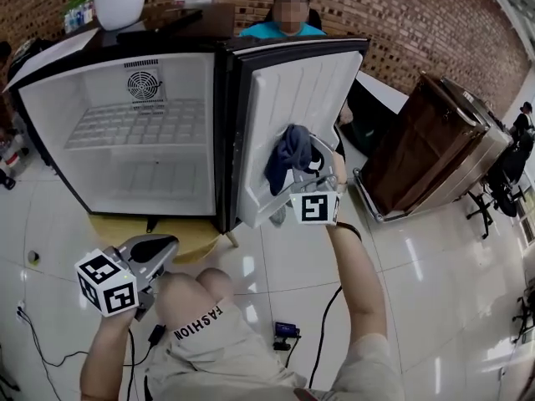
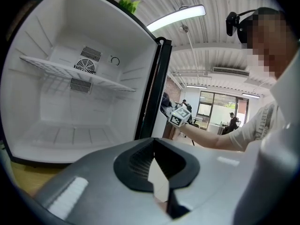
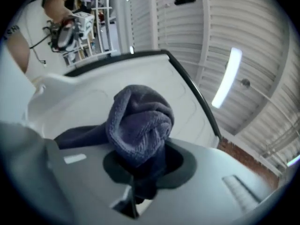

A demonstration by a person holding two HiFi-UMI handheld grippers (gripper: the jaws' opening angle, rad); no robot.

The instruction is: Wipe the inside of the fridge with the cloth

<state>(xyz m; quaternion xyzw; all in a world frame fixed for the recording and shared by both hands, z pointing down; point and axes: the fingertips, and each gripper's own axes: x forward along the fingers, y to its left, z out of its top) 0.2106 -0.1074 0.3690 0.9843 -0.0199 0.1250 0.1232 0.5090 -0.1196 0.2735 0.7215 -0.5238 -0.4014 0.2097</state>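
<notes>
The small white fridge (image 1: 50, 132) stands open, with a wire shelf (image 1: 134, 124) and a fan grille inside. Its door (image 1: 292, 90) is swung out to the right. My right gripper (image 1: 299, 180) is shut on a dark blue cloth (image 1: 287, 159), which bunches against the door's inner side by the door shelf. In the right gripper view the cloth (image 3: 139, 125) bulges out over the jaws and hides the fingertips of the right gripper (image 3: 140, 168). My left gripper (image 1: 157, 249) hangs low in front of the fridge, shut and empty. The left gripper view shows the left gripper (image 2: 157, 172) facing the fridge interior (image 2: 70, 111).
A person in a blue shirt (image 1: 280, 28) sits behind the fridge. A white plant pot (image 1: 119, 2) stands on top of it. A brown wooden cabinet (image 1: 426, 140) lies tilted at the right. Cables (image 1: 322, 324) trail over the white tiled floor. My own knee (image 1: 196, 295) is below.
</notes>
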